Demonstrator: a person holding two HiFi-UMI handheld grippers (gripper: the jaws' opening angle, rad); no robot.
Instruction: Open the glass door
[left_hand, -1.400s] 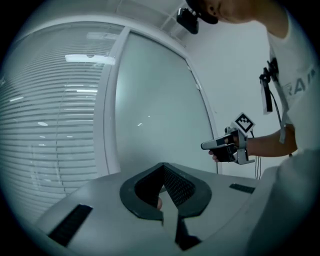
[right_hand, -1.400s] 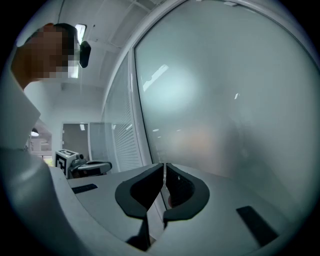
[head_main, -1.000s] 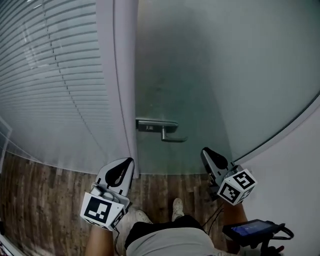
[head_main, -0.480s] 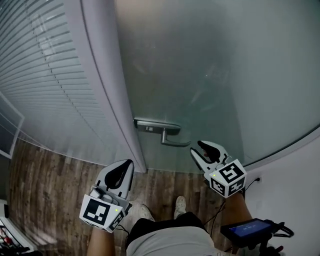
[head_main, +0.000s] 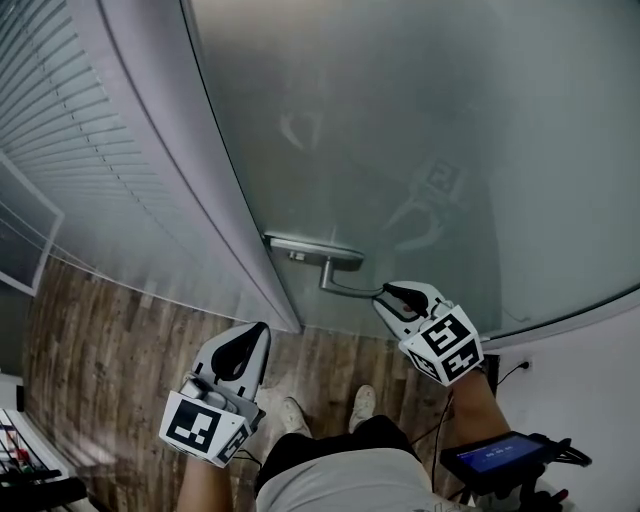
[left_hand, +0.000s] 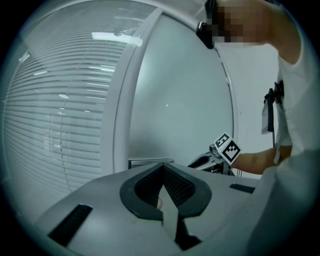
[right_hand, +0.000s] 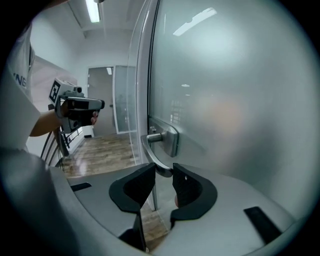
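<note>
The glass door (head_main: 420, 130) is frosted grey-green, its handle (head_main: 313, 250) brushed silver. At nine o'clock, white blinds (head_main: 45, 110) show fine horizontal stripes. At seven o'clock, the floor (head_main: 110, 350) is brown wood-grain.

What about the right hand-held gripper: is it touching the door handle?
Cannot tell. In the right gripper view the door handle ends between the just-opened jaws of the right hand-held gripper, but neither contact nor a gap shows plainly.

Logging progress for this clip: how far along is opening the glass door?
Done: the right gripper is at the door handle. Its tongs have just been opening, and the handle's tip sits between them, unclamped. In hand: closing on the handle. Left: pressing it down and swinging the glass door, which looks closed against its frame. The left gripper hangs back, shut.
</note>
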